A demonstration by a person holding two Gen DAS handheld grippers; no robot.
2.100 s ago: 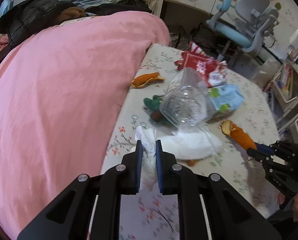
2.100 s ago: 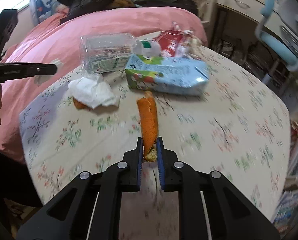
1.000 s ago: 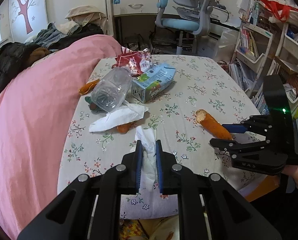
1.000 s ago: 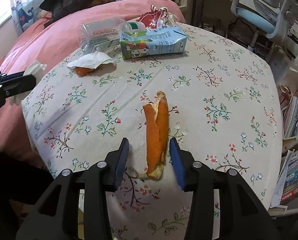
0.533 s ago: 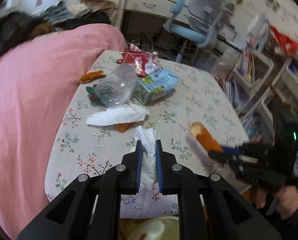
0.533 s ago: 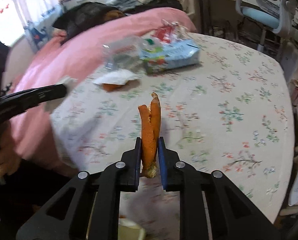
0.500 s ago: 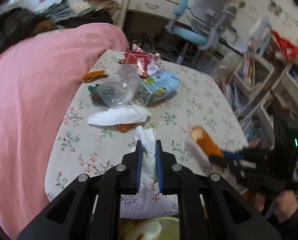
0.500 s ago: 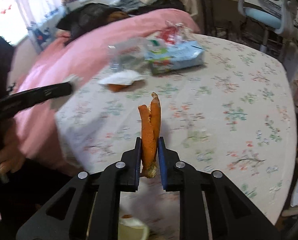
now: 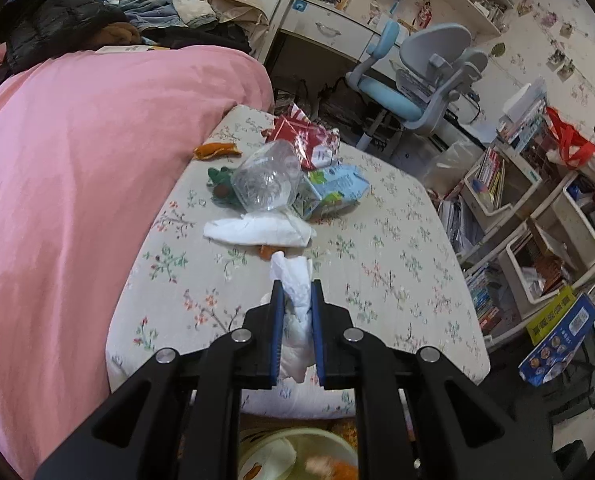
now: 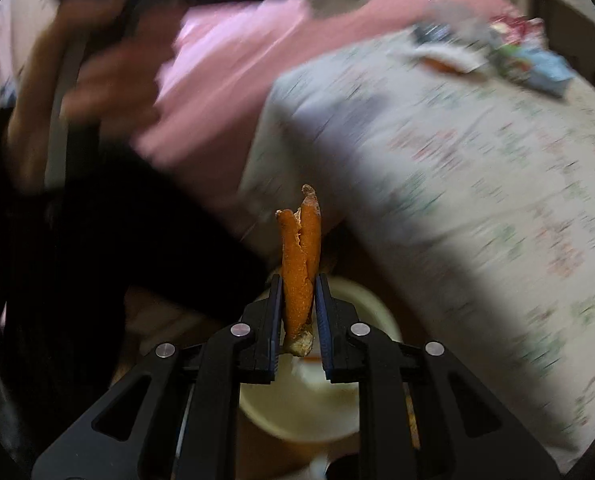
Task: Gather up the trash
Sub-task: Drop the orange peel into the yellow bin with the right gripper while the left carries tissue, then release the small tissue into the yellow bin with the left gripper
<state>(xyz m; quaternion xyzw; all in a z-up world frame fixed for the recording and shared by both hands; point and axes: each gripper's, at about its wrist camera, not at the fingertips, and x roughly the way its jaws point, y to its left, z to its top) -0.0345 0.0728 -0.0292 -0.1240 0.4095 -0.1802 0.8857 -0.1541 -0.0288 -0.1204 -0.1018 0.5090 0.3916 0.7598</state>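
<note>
Presently: left gripper (image 9: 295, 300), fingers pinching a crumpled white tissue (image 9: 293, 280), held over the near edge of the floral-cloth worktop (image 9: 397, 240), above a pale round plastic bin (image 9: 297, 456) at 6 o'clock. Right gripper (image 10: 297, 300), fingers pressed on a long orange peel strip (image 10: 299, 264), above the same bin (image 10: 297, 412); view blurred. Remaining on worktop, 12 o'clock: flat white tissue (image 9: 257, 232), clear crushed plastic bottle (image 9: 267, 180), blue-green carton (image 9: 333, 188), red snack wrapper (image 9: 305, 140), small orange peel (image 9: 217, 150). Risk: both grippers crowd one bin mouth; a release off-centre would likely drop the tissue or the peel onto the floor.
</note>
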